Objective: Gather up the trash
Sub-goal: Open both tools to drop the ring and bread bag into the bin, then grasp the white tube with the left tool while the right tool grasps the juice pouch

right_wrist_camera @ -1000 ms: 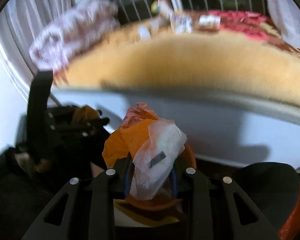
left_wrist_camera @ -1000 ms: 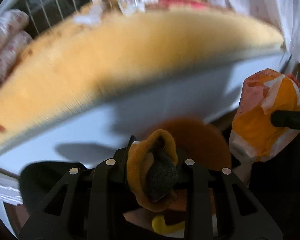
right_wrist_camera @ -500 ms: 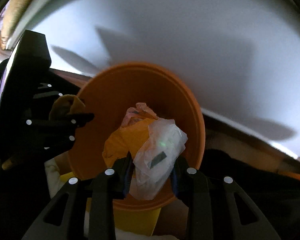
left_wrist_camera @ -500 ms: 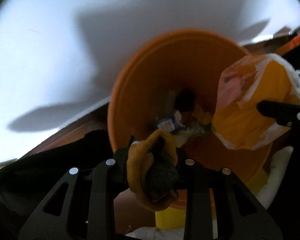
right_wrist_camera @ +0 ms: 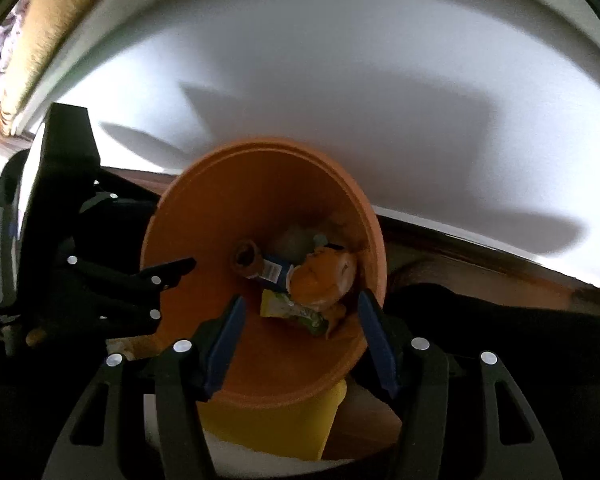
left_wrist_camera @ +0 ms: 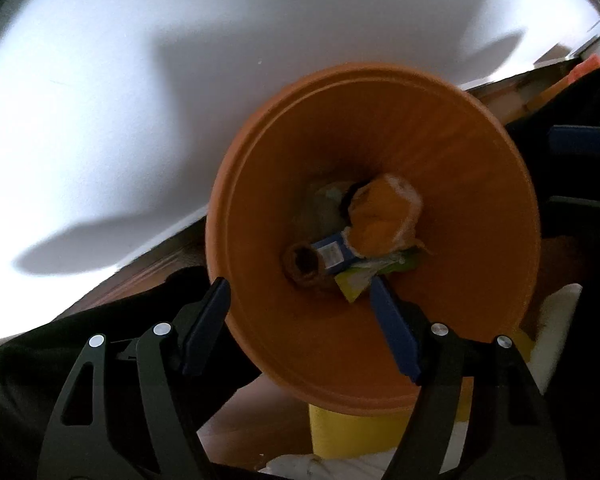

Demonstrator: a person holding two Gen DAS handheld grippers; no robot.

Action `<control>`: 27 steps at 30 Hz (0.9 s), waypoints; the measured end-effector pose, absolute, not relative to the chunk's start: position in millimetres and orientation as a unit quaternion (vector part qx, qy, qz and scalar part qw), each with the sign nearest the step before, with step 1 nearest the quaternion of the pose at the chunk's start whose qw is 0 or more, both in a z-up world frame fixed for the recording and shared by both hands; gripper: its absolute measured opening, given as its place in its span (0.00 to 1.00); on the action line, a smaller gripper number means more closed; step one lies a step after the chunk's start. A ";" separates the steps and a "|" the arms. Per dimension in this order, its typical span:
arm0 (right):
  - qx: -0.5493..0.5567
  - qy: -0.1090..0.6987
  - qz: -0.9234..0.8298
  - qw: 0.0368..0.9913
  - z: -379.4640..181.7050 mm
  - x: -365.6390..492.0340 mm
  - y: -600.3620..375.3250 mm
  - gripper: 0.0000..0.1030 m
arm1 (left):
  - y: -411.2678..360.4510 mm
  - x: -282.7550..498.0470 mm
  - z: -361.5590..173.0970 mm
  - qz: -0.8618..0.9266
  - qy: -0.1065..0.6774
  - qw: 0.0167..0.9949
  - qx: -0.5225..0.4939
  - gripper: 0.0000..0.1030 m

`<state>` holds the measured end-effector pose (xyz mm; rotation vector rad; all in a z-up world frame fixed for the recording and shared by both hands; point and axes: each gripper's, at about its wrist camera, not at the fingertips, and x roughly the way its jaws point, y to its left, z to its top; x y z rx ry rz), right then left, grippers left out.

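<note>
An orange bin [left_wrist_camera: 440, 152] [right_wrist_camera: 240, 184] sits right below both grippers. At its bottom lie a crumpled orange wrapper [left_wrist_camera: 380, 216] [right_wrist_camera: 324, 276], a brown rolled piece [left_wrist_camera: 304, 264] [right_wrist_camera: 244, 258], a blue packet [left_wrist_camera: 332, 254] [right_wrist_camera: 274, 270] and a yellow-green wrapper [left_wrist_camera: 360, 276] [right_wrist_camera: 288, 308]. My left gripper [left_wrist_camera: 298, 286] hangs over the bin's mouth, its jaws opening with nothing between them. My right gripper [right_wrist_camera: 302, 298] is also above the bin, jaws opening and empty. The left gripper [right_wrist_camera: 168, 280] shows at the bin's left rim in the right wrist view.
A white panel [left_wrist_camera: 180, 80] [right_wrist_camera: 380, 100] rises behind the bin. A yellow container [left_wrist_camera: 352, 428] [right_wrist_camera: 268, 424] stands under the bin, with white crumpled material [left_wrist_camera: 556, 320] beside it. Dark fabric [left_wrist_camera: 40, 360] fills the lower left, and brown floor shows around it.
Both grippers came down from table height to the bin, then opened. The brown roll left the left gripper and the orange wrapper left the right; both now lie in the bin.
</note>
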<state>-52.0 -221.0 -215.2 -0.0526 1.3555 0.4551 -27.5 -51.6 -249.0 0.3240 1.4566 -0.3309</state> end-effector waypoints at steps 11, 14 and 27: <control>0.040 0.516 0.260 0.815 -123.5 -80.5 -256.0 0.66 | -18.2 -58.3 -114.8 -0.212 0.545 0.808 0.076 0.69; 0.055 0.467 0.275 0.839 -93.4 -84.0 -254.7 0.67 | -0.6 -49.4 -66.2 -0.183 0.496 0.847 0.060 0.76; 0.115 0.352 0.272 0.888 -46.3 -69.8 -272.2 0.74 | 54.7 141.3 -1.1 -0.001 0.443 0.890 -0.110 0.86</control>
